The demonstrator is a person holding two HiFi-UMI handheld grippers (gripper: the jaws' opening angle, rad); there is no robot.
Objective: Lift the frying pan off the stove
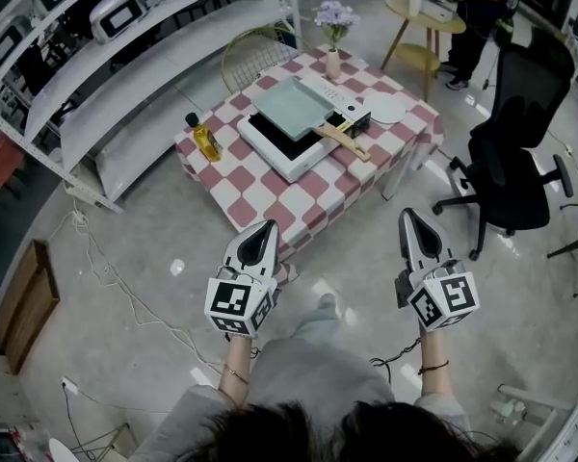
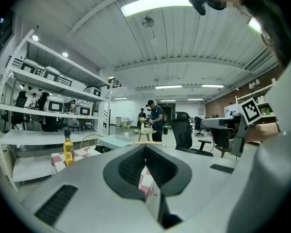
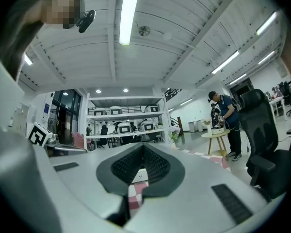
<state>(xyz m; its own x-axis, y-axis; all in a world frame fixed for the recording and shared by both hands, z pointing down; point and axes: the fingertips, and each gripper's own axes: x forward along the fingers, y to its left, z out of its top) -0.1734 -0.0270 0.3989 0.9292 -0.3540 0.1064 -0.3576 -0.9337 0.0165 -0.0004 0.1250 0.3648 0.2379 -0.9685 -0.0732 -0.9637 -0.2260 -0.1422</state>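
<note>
A pale green square frying pan (image 1: 291,107) with a wooden handle (image 1: 342,140) sits on a white stove (image 1: 275,152) on a table with a red-checked cloth (image 1: 270,195). Both grippers hang in the air short of the table's near edge, well apart from the pan. My left gripper (image 1: 265,229) is shut with nothing in it, and my right gripper (image 1: 409,218) is shut and empty too. In the left gripper view the pan (image 2: 115,141) shows beyond the closed left gripper (image 2: 145,147). The right gripper (image 3: 143,147) points level at the table.
A yellow oil bottle (image 1: 204,138), a vase of flowers (image 1: 333,29) and a white plate (image 1: 385,109) share the table. A black office chair (image 1: 511,152) stands to the right, white shelving (image 1: 125,75) to the left. A person stands by a round side table (image 1: 426,17) behind.
</note>
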